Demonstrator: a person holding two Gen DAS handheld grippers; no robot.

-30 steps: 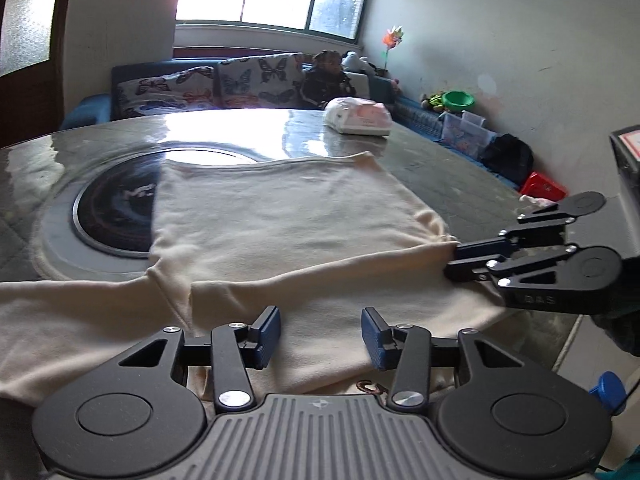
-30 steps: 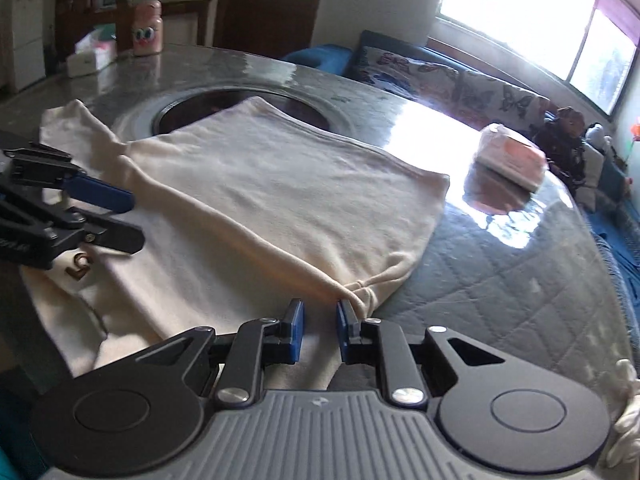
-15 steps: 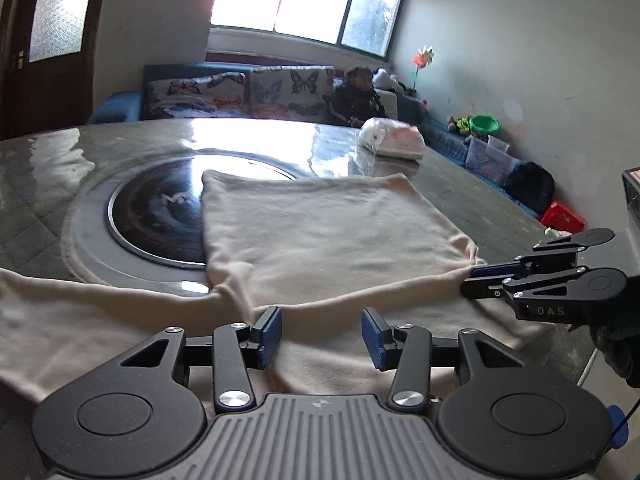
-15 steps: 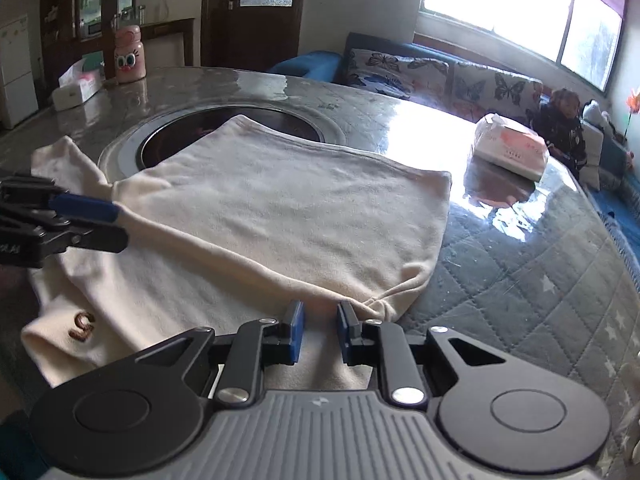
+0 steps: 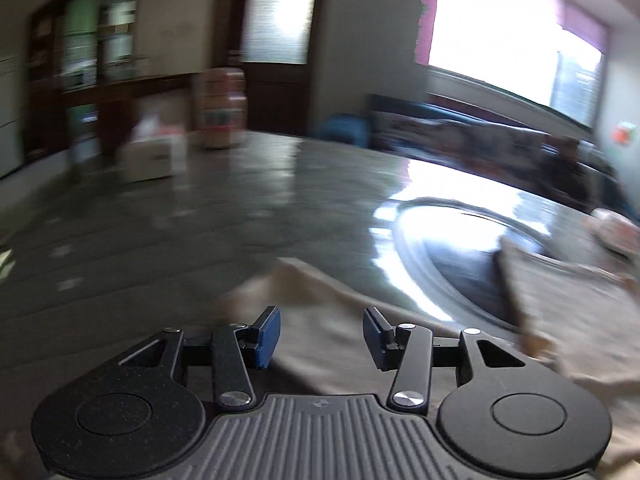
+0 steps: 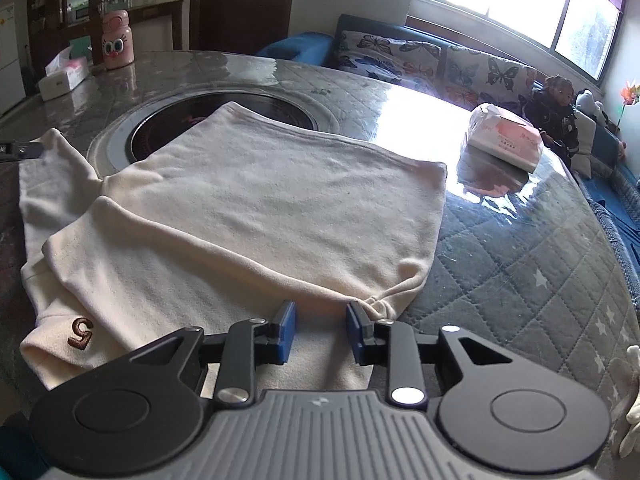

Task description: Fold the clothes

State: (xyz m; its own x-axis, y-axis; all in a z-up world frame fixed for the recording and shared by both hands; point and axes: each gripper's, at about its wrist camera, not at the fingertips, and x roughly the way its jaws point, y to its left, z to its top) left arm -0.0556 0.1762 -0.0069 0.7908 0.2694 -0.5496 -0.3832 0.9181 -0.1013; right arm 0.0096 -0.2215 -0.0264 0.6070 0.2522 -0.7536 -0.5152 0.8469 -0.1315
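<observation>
A living room with a bright window and a butterfly-print sofa [image 6: 432, 60] lies behind a large round glass-topped surface [image 6: 520, 248] with a dark circular inset [image 6: 224, 114] at its centre. A pink bottle [image 6: 116, 40] and a tissue box [image 6: 64, 76] stand at the far left edge of the surface, and a wrapped tissue pack [image 6: 506, 136] lies toward the right, well apart from the cloth.

The cream garment [image 6: 256, 200] is spread on the near part of the surface, its far hem partly over the inset. Its body lies flat and fairly smooth; a sleeve with a brown embroidered mark [image 6: 80, 328] lies at the near left, and another sleeve reaches out toward the far left. The near right corner is bunched into a small pucker.

The right hand-held gripper [image 6: 320, 332] sits low over the near edge of the garment with its blue pads parted and nothing between them; the puckered corner is just beside its right pad. The left hand-held gripper [image 5: 318, 338] is also wide apart and empty, over cloth at the garment's left side; its view is heavily blurred, so whether it touches the fabric cannot be told.

Judged from the lay of things, the task is at an early stage: the garment looks spread and straightened, but the sleeves are not yet tucked in and the body is not yet folded over.
</observation>
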